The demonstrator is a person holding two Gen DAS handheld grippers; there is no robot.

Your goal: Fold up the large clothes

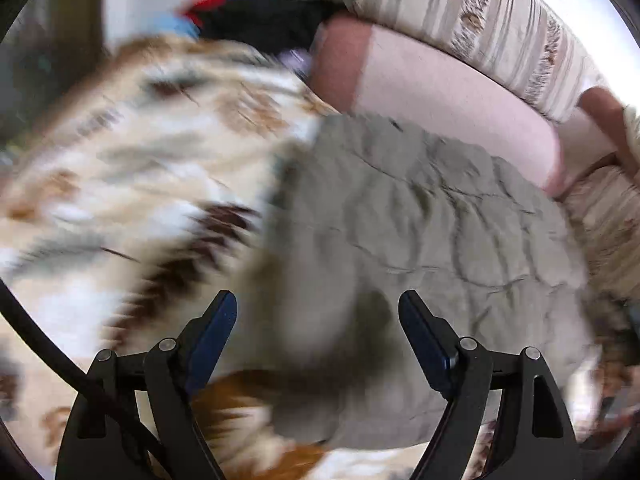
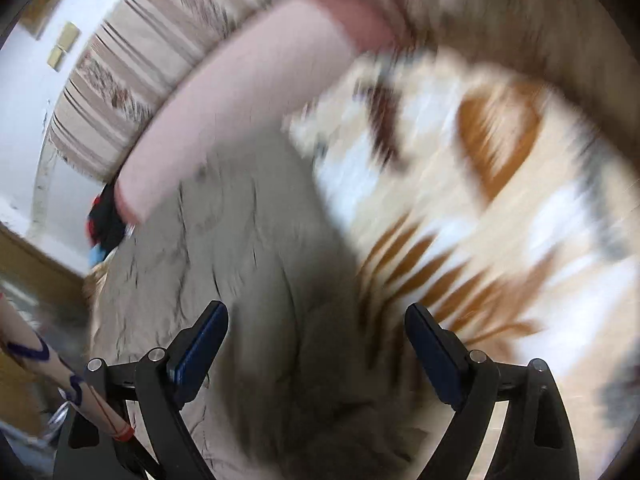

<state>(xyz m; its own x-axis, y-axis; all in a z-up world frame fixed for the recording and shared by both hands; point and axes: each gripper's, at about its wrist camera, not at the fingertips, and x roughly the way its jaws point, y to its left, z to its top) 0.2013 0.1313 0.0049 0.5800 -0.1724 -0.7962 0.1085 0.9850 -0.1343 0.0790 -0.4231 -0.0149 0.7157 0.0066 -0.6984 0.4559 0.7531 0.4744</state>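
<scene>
A wrinkled grey-green garment (image 1: 432, 216) lies spread on a blanket patterned in white, brown and orange (image 1: 132, 168). My left gripper (image 1: 318, 300) hovers over the garment's near left part with its jaws wide apart. A blurred hump of the grey cloth shows between the fingers, and the pads do not press on it. In the right wrist view the same garment (image 2: 224, 248) fills the middle and left, with the blanket (image 2: 500, 216) to its right. My right gripper (image 2: 316, 308) is open above the garment's edge and holds nothing. Both views are motion-blurred.
A pink bolster cushion (image 1: 440, 92) lies along the far side of the garment, in front of a striped sofa back (image 1: 480, 20). A heap of dark, red and blue clothes (image 1: 248, 16) sits at the far corner. A patterned roll (image 2: 60, 380) stands at the right view's lower left.
</scene>
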